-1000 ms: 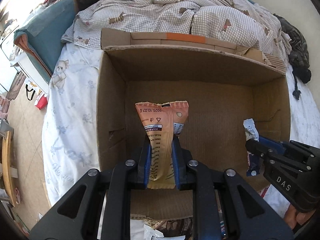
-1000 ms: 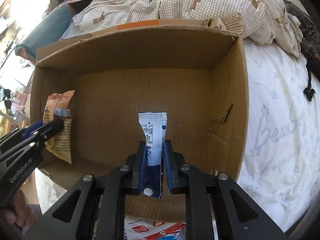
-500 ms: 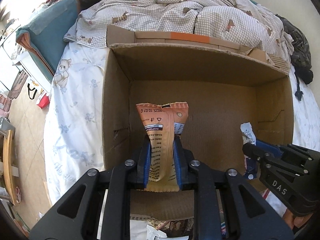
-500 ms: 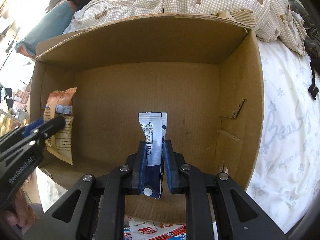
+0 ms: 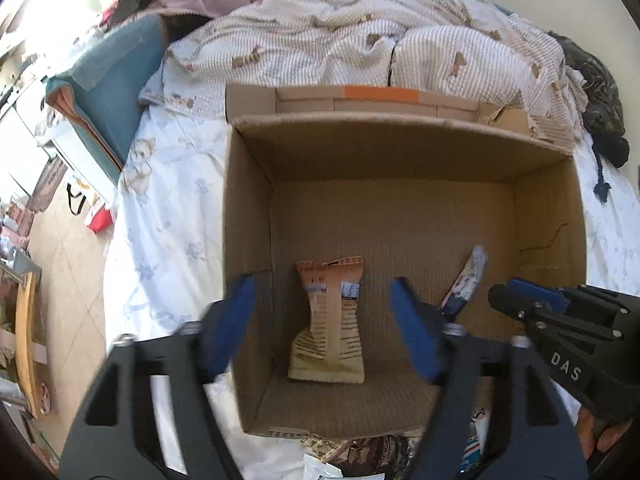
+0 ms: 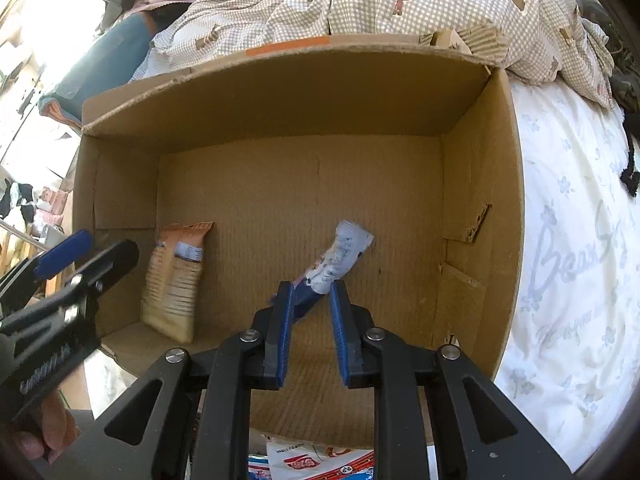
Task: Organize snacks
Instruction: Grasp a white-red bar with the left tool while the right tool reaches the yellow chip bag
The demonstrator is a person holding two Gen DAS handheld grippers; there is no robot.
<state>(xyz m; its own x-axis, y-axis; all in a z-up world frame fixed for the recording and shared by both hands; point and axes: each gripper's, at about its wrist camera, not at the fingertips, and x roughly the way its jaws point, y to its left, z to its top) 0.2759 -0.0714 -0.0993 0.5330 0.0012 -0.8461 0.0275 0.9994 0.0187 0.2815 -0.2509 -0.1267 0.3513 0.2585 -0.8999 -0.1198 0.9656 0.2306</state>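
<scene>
An open cardboard box (image 5: 400, 148) lies on the bed. My left gripper (image 5: 322, 312) is wide open above the box's near left part. The orange snack packet (image 5: 330, 320) lies loose on the box floor between its fingers; it also shows in the right wrist view (image 6: 176, 276). My right gripper (image 6: 310, 304) is open. The blue and white snack packet (image 6: 340, 256) tilts to the right between its fingers, its lower end against the left finger. The same packet shows in the left wrist view (image 5: 466, 280).
The box (image 6: 280, 92) sits on a white flowered sheet (image 6: 568, 280) with a checked duvet (image 5: 360, 48) behind it. More snack packets (image 6: 320, 460) lie in front of the box's near wall. A dark cloth (image 5: 600, 96) lies at the far right.
Both grippers have opened. The orange packet has dropped onto the box floor. The blue and white packet has slipped and tilted right between the right fingers.
</scene>
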